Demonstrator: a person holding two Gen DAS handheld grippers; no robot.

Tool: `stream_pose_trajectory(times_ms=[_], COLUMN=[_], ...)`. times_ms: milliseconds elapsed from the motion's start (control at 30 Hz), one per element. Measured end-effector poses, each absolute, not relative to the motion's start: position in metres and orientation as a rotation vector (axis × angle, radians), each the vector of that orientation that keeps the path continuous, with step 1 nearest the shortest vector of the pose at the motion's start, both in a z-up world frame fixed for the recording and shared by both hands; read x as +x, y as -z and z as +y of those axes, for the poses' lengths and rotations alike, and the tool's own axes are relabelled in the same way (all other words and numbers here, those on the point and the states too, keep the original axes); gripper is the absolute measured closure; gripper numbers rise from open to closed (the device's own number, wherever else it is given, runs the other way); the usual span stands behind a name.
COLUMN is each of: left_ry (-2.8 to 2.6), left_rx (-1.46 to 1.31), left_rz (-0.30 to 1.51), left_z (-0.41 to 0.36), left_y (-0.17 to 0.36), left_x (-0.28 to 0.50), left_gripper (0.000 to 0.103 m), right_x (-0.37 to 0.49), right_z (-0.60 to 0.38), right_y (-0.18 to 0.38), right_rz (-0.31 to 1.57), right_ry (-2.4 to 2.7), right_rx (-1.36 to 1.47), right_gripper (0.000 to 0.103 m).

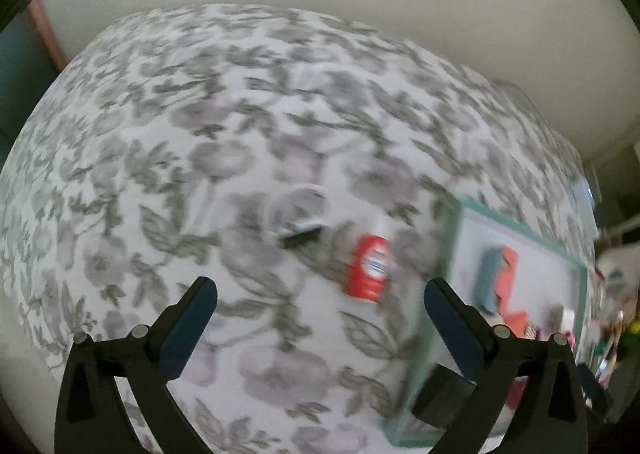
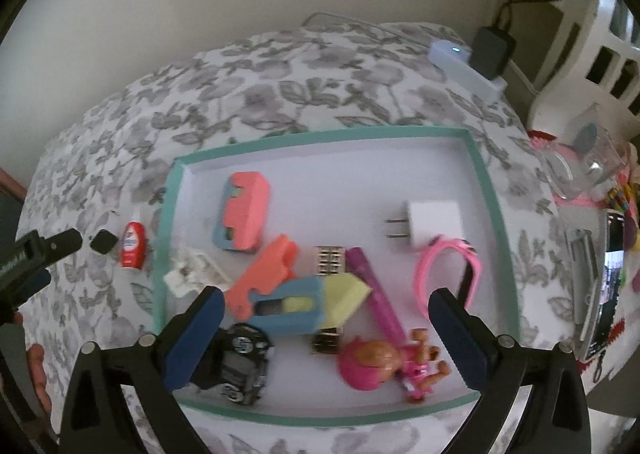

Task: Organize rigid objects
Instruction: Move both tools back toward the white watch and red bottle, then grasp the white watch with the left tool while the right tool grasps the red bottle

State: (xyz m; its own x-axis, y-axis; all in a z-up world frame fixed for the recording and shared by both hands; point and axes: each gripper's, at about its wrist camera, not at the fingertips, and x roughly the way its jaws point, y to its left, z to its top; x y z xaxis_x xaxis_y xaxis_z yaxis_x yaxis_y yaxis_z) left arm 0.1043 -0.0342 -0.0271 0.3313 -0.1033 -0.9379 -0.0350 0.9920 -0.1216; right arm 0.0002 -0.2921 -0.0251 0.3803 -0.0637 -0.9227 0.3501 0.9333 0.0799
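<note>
A teal-rimmed white tray (image 2: 484,174) lies on the floral tablecloth. It holds several toys: a pink and blue block (image 2: 244,210), a white plug (image 2: 432,224), a pink watch strap (image 2: 448,266), a doll (image 2: 380,364) and a black toy car (image 2: 240,366). My right gripper (image 2: 326,296) hangs open above them, holding nothing. Left of the tray stand a small red bottle (image 2: 132,246) and a small black piece (image 2: 104,241). In the blurred left wrist view my left gripper (image 1: 320,288) is open and empty, with the red bottle (image 1: 370,268) and the black piece (image 1: 302,234) just beyond its fingertips.
A white box with a light (image 2: 460,62) and a black adapter (image 2: 490,48) sit at the cloth's far right corner. Clear plastic ware (image 2: 580,166) and a phone-like screen (image 2: 608,282) crowd the right edge. A hand (image 2: 38,370) shows at lower left.
</note>
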Motion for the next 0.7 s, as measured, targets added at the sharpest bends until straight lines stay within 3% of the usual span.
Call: stream_pose_trajectory(times_ms=[267,567,700], left_ry=[-0.089,-0.032,-0.026], left_rx=[-0.179,-0.215,-0.236], left_rz=[1.235,1.259,1.265], left_z=[0.029,0.035,0.032], left_y=[0.030,0.037,0.045], left_x=[0.118,0.135,0.144], left_gripper=[0.000,0.000,0.000], right_x=[0.022,0.056,0.072], right_z=[-0.243,-0.197,-0.178], right_y=[0.016,0.015,0.020], right_rz=[1.098,1.069,1.075], right_ry=[0.148,0.047,0.008], right_rx=[0.271,0.212,0.160], right_gripper=[0.000,0.000,0.007])
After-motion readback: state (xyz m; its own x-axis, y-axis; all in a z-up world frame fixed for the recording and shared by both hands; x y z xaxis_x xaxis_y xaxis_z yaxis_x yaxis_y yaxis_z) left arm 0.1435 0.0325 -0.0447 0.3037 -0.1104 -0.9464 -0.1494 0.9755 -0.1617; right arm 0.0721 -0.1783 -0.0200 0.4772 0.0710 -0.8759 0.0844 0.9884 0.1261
